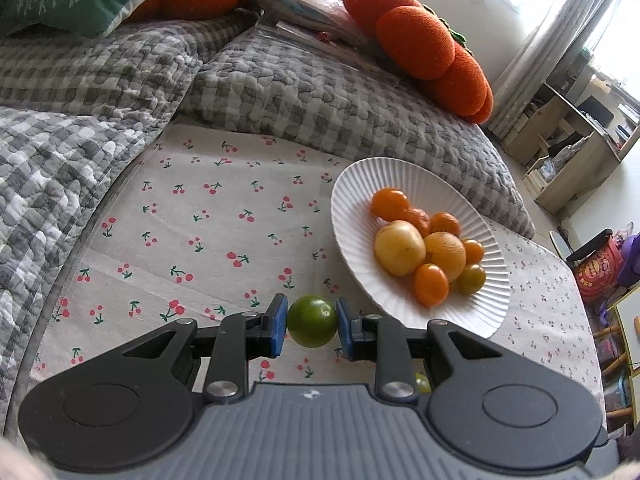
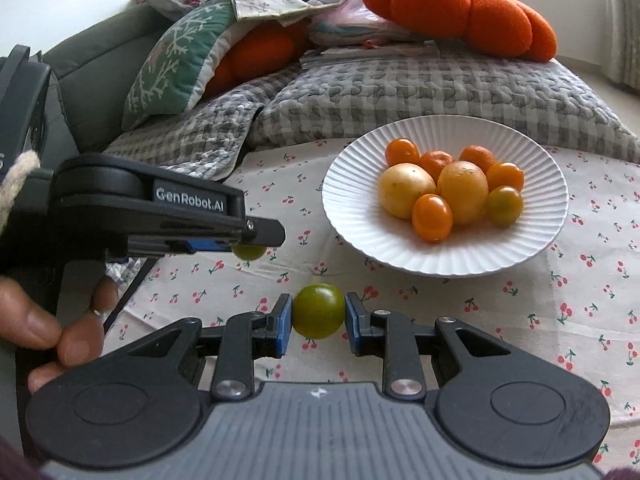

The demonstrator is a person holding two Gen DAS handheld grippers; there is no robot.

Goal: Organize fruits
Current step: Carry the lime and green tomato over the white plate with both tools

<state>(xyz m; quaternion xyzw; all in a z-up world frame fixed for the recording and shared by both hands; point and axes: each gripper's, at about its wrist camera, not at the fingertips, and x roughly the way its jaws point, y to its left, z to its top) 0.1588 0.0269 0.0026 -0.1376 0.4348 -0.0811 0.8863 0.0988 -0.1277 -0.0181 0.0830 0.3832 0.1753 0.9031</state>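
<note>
A small green fruit point(image 1: 312, 321) sits clamped between the blue pads of the left gripper point(image 1: 312, 326), held above the cloth just short of the plate. The right gripper point(image 2: 319, 318) likewise pinches a second green fruit point(image 2: 319, 311) between its pads, near the plate's front rim. The white ribbed plate point(image 2: 352, 168) holds a heap of orange and yellow fruits point(image 2: 460, 190), touching one another. It stands on a pale tablecloth printed with cherries point(image 1: 192, 236). Behind the table lies a grey checked quilt point(image 1: 312, 96) with orange pumpkin-shaped cushions point(image 1: 420, 40) and a green cushion point(image 2: 176, 56) on it. In the left wrist view, wooden shelves point(image 1: 576, 148) and a curtained window point(image 1: 560, 20) stand to the right.
</note>
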